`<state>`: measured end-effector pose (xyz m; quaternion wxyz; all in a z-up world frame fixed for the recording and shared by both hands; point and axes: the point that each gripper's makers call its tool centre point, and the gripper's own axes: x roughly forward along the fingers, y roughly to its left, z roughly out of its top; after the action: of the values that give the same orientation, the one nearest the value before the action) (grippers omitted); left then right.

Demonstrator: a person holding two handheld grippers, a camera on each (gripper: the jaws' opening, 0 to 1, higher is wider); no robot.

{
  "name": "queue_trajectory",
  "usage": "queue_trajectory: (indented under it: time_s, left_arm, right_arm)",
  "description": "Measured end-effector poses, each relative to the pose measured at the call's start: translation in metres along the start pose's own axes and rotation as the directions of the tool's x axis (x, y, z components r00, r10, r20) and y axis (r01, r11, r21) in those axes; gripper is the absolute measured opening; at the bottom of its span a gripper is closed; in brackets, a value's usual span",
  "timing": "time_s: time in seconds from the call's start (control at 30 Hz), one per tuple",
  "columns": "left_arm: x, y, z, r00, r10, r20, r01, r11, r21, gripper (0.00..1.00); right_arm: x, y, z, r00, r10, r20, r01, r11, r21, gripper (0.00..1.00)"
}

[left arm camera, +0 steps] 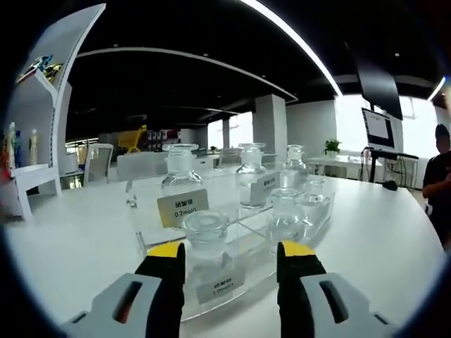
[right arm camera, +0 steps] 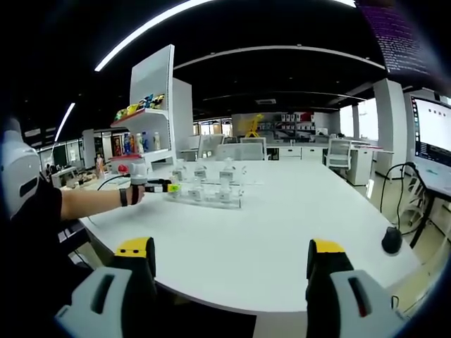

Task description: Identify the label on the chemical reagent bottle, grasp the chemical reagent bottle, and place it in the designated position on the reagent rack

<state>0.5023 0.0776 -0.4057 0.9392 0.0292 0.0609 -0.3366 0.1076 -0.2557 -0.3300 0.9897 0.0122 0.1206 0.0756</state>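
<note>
I am holding the left gripper (left arm camera: pixel 230 262) with jaws apart around the front bottle (left arm camera: pixel 206 243), a clear glass, round-stoppered one sitting on the rack (left arm camera: pixel 243 232) of see-through acrylic. Glass looking slick; an off-centre squeeze risks knocking neighbours. Right gripper (right arm camera: pixel 232 262) is hanging spread, empty, over the white table (right arm camera: pixel 282 239).

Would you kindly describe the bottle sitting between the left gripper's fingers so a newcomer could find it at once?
Start at the big white table and find the clear acrylic reagent rack on it. The clear glass stoppered bottle stands in the rack's nearest row, between the yellow-tipped black fingers; unlike its neighbours, it is the closest bottle, with a small label below it.
</note>
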Motion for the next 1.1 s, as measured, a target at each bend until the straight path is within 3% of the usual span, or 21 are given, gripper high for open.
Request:
queue_trajectory:
  time_s: [0.93,1.1]
  left_arm:
    - [-0.054,-0.020,-0.001,0.999,-0.046,0.015,0.047,0.996,-0.078,0.58]
    - [-0.077,-0.017,0.000,0.998,-0.058,0.011,0.058,0.993,-0.102,0.64]
  right_arm:
    - [0.002,0.002,-0.002,1.000,0.004,-0.001,-0.004,1.000,0.006,0.85]
    - [0.004,0.004,-0.002,1.000,0.010,-0.009,-0.010,1.000,-0.001,0.85]
